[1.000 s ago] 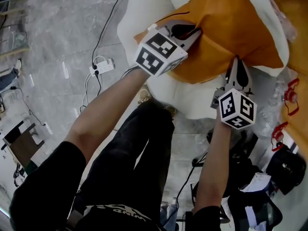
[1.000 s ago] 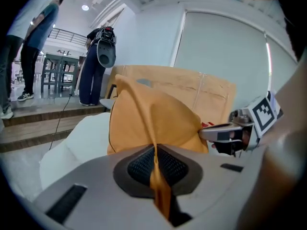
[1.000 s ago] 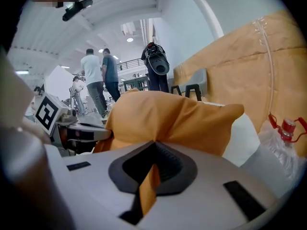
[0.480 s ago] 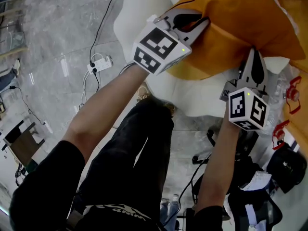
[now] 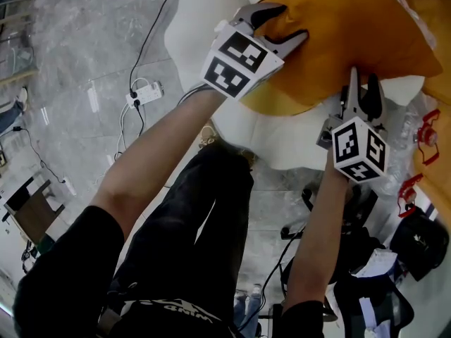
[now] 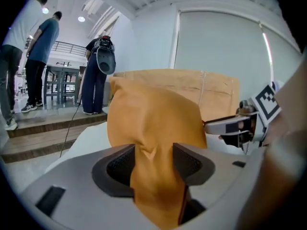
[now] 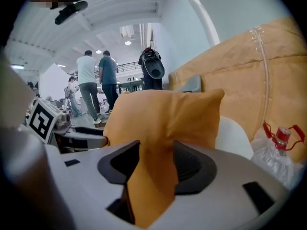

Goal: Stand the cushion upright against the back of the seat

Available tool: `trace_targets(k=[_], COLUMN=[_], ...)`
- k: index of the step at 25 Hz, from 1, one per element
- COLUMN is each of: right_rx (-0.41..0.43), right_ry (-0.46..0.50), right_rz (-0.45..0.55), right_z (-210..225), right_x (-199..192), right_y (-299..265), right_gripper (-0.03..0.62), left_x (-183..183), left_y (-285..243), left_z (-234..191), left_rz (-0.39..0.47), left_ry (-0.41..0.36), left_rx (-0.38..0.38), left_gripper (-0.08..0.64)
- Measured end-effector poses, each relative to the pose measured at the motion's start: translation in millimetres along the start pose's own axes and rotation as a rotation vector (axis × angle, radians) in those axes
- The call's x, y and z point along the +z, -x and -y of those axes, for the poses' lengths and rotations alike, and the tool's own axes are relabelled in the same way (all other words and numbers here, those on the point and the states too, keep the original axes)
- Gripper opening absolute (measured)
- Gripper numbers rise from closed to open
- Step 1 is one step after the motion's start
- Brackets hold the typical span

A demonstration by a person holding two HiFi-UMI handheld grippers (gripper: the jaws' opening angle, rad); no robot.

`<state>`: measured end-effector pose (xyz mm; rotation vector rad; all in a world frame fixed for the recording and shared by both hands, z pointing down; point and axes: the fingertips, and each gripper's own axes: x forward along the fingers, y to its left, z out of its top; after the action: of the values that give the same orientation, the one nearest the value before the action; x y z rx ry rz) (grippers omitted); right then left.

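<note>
1. Far to the left of the left gripper (image 5: 278, 23), a white power strip (image 5: 144, 95) is seen lying on the grey stone floor (image 5: 77, 41).
2. The left gripper's jaws are being opened. In the left gripper view a fold of the orange cushion (image 5: 352, 27) is seen running between the two dark pads, which stand apart on either side of it.
3. Beyond that gripper and off to its left, several people (image 6: 36, 56) are seen standing on a raised floor, well apart from the work.
4. The cushion is found directly ahead of both grippers, standing up on the white seat (image 5: 282, 136), with its lower edge caught between the two pairs of jaws.
5. Behind the cushion, as seen from either gripper, a tan padded panel (image 7: 249, 71) rises. Whether the cushion touches it cannot be told.
6. The right gripper (image 5: 361, 83) is held just right of the left one, at the cushion's near right corner. Its jaws are also being opened, and a hanging fold of the orange cover is seen between its pads.
7. To the right of the right gripper, a crumpled clear plastic bag (image 7: 276, 159) is seen beside the seat.
</note>
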<state>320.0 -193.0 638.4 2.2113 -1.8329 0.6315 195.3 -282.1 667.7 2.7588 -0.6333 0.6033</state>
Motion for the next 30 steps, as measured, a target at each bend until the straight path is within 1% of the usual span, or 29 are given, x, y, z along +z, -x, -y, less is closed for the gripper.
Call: trace_targets(k=[1, 4, 6, 7, 8, 9, 10, 12, 14, 17, 20, 23, 26, 30], right_rx=[0.001, -0.004, 0.0, 0.009, 0.021, 0.036, 0.058, 0.119, 0.183, 0.265, 0.332, 0.384, 0.43, 0.497], right_ry=[-0.003, -0.002, -0.003, -0.01, -0.024, -0.042, -0.061, -0.082, -0.067, -0.021, -0.015, -0.062, -0.07, -0.029], right_rz=[-0.008, -0.011, -0.006, -0.001, 0.007, 0.015, 0.019, 0.011, -0.012, -0.037, -0.033, 0.005, 0.046, 0.063], right_z=[-2, -3, -4, -5, -7, -10, -14, -27, -47, -77, -100, -120, -141, -174], right_x=[-4, -6, -4, -2, 0, 1, 1, 1, 0, 11, 37, 77, 122, 170], right_y=[1, 6, 12, 17, 22, 27, 31, 37, 44, 67, 100, 149, 205, 287], right_gripper=[0.206, 0.206, 0.204, 0.134, 0.053, 0.038, 0.027, 0.021, 0.021, 0.021, 0.021, 0.021, 0.021, 0.021], left_x=[-2, -5, -2, 0, 3, 5, 6, 7, 12, 28, 56, 96, 137, 187], left_y=[1, 6, 14, 20, 25, 30, 34, 39, 47, 72, 109, 159, 212, 289], left_z=[2, 5, 5, 5, 5, 7, 12, 24, 39, 60, 83, 106, 131, 176], left_rz=[-0.004, -0.008, 0.008, 0.022, 0.035, 0.043, 0.044, 0.029, 0.02, 0.019, 0.022, 0.058, 0.101, 0.121], left_ry=[-0.006, -0.021, -0.021, -0.018, -0.015, -0.013, -0.01, -0.002, 0.009, 0.038, 0.069, 0.096, 0.061, 0.025], left_rx=[-0.005, -0.002, 0.013, 0.021, 0.026, 0.024, 0.011, -0.038, -0.087, -0.128, -0.167, -0.191, -0.206, -0.239], left_gripper=[0.239, 0.239, 0.229, 0.178, 0.081, 0.043, 0.012, 0.008, 0.006, 0.006, 0.006, 0.006, 0.006, 0.006])
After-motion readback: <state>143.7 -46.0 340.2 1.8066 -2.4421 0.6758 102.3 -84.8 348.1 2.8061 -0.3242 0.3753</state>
